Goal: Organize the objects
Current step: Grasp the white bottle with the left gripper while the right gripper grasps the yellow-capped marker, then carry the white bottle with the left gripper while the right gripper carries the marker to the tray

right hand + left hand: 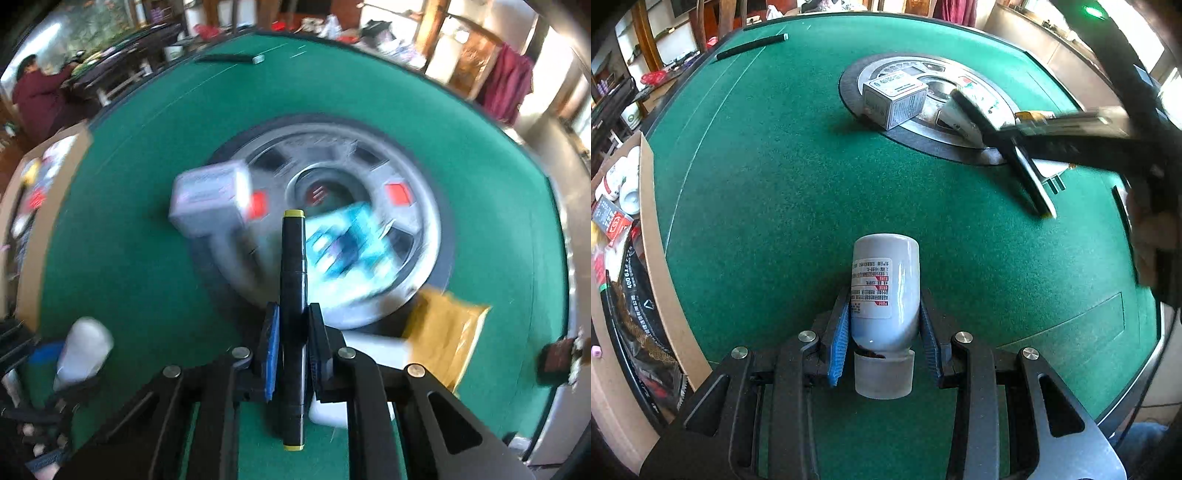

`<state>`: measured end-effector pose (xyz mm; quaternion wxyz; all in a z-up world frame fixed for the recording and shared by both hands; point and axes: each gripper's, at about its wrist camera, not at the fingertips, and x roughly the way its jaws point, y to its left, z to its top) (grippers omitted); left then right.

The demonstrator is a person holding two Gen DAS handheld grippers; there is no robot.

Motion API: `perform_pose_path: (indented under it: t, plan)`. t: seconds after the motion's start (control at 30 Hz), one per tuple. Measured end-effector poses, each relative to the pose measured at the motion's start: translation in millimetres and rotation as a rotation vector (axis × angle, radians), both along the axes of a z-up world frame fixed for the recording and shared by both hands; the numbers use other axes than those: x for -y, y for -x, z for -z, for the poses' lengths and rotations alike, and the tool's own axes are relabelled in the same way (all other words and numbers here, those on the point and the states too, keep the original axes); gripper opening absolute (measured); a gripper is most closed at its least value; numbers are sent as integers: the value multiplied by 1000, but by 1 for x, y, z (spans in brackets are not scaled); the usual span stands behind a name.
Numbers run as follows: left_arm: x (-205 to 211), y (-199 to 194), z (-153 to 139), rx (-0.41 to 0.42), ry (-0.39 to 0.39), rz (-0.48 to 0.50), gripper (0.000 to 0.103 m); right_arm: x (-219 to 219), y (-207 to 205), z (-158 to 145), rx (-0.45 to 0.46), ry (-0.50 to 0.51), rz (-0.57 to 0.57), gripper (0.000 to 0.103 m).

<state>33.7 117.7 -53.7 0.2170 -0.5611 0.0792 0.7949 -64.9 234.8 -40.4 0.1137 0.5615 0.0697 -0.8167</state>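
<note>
In the left wrist view my left gripper [884,308] is shut on a white bottle [886,280] with a printed label. It holds the bottle by the shoulder, cap end toward the camera, above the green felt table [768,177]. My right gripper [294,312] is shut on a black marker [293,258] with yellow ends, which points away along the fingers. The left wrist view shows that marker [1008,151] at the right, slanting over the table's round hub. Low on the left of the right wrist view, the bottle [85,350] appears blurred.
A white carton [895,99] and a teal packet [347,243] lie on the silver round hub [417,221] in mid table. A yellow envelope [443,339] lies nearer. A cardboard box [650,229] holding several items stands at the left edge. A black bar [750,46] lies far off. A person [33,92] stands behind.
</note>
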Motion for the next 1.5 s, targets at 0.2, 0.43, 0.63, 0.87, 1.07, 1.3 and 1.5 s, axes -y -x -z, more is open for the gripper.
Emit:
perform_pose_path:
  t: [0.2, 0.43, 0.63, 0.87, 1.07, 1.3, 1.5]
  plan:
    - [8, -7, -4, 5, -27, -11, 34, -4, -62, -4, 85, 170, 7, 13]
    - [11, -13, -3, -7, -24, -15, 34, 3, -100, 4, 94, 203, 32, 13]
    - [18, -20, -4, 5, -54, -33, 34, 7, -111, 2, 99, 232, 48, 13]
    - [27, -30, -10, -4, -81, -47, 34, 22, -109, 2, 113, 250, 34, 13]
    - [36, -40, -38, -64, -94, -47, 34, 35, -103, -8, 91, 273, 13, 13]
    - [58, -48, -65, -119, -107, -76, 34, 55, -95, -23, 58, 304, -27, 13]
    - [88, -51, -82, -147, -129, -134, 34, 72, -87, -38, 27, 334, -57, 13]
